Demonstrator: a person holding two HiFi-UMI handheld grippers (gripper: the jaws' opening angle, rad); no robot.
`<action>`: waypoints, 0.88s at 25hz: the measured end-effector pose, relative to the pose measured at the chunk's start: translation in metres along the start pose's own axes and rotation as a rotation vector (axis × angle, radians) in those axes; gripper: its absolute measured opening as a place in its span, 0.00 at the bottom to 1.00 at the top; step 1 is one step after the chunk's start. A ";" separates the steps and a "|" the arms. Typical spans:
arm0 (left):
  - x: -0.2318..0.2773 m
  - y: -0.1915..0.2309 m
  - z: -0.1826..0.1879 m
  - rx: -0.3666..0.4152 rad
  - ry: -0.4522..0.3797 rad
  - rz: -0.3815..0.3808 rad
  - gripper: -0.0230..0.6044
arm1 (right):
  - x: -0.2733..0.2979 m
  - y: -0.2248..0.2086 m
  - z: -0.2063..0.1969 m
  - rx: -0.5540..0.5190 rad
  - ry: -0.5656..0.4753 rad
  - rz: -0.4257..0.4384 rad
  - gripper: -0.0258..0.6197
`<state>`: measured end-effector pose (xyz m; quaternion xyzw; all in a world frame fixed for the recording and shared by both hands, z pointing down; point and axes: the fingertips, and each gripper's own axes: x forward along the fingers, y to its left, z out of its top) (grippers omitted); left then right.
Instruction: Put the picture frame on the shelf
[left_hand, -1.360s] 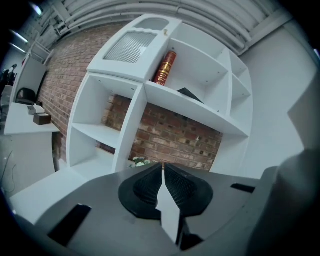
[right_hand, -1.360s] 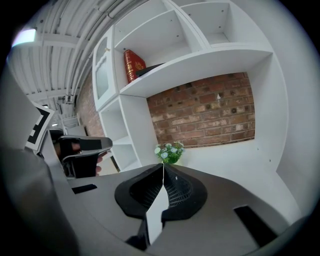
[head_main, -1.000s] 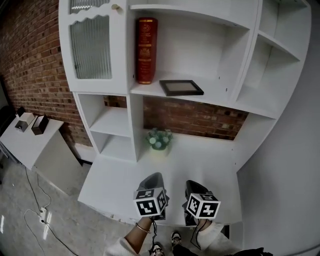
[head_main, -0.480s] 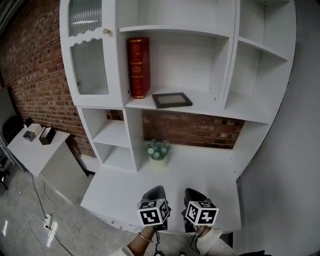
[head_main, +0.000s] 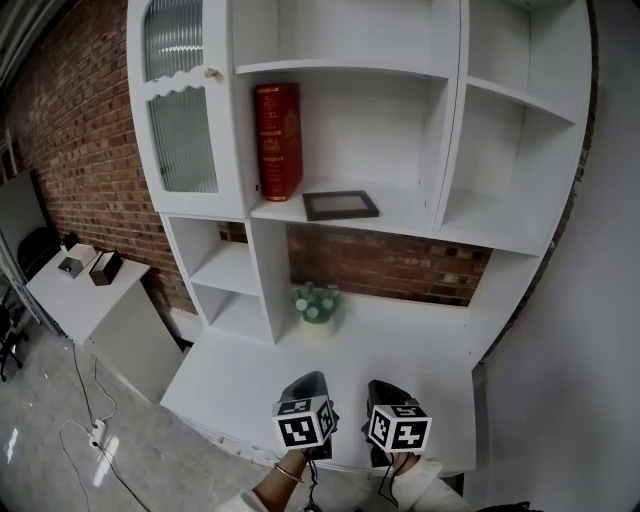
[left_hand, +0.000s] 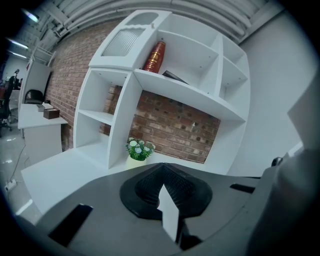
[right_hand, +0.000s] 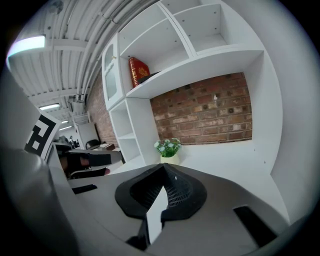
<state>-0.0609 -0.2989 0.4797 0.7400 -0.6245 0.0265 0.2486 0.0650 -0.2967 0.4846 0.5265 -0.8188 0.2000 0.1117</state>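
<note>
The dark picture frame (head_main: 340, 205) lies flat on the white shelf (head_main: 400, 212), just right of an upright red book (head_main: 278, 142). Only the frame's edge (left_hand: 175, 76) shows above the shelf board in the left gripper view, and a sliver of it (right_hand: 152, 75) in the right gripper view. Both grippers hang low over the desk's front edge, far below the frame. My left gripper (head_main: 306, 383) (left_hand: 161, 167) is shut and holds nothing. Beside it my right gripper (head_main: 383, 388) (right_hand: 163, 167) is shut too, its jaws meeting with nothing between them.
A small potted plant (head_main: 315, 303) stands on the white desk (head_main: 240, 370) under the shelf. A ribbed-glass cabinet door (head_main: 182, 130) is at upper left. A side table (head_main: 85, 290) with small boxes stands at left, cables (head_main: 85, 432) on the floor. Brick wall behind.
The head view has shifted slightly, so the shelf unit sits a bit further right and lower in the picture. The frame stays flat on the shelf; both grippers remain shut by the desk edge.
</note>
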 end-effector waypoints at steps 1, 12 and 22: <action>0.000 -0.001 0.000 0.001 -0.001 0.004 0.05 | 0.000 0.000 0.001 -0.004 0.000 0.007 0.08; -0.001 -0.009 0.001 0.015 -0.011 0.025 0.05 | -0.003 -0.013 0.007 -0.008 -0.014 0.016 0.08; -0.005 -0.009 -0.007 0.033 0.006 0.030 0.05 | -0.007 -0.008 0.003 -0.039 -0.006 0.027 0.08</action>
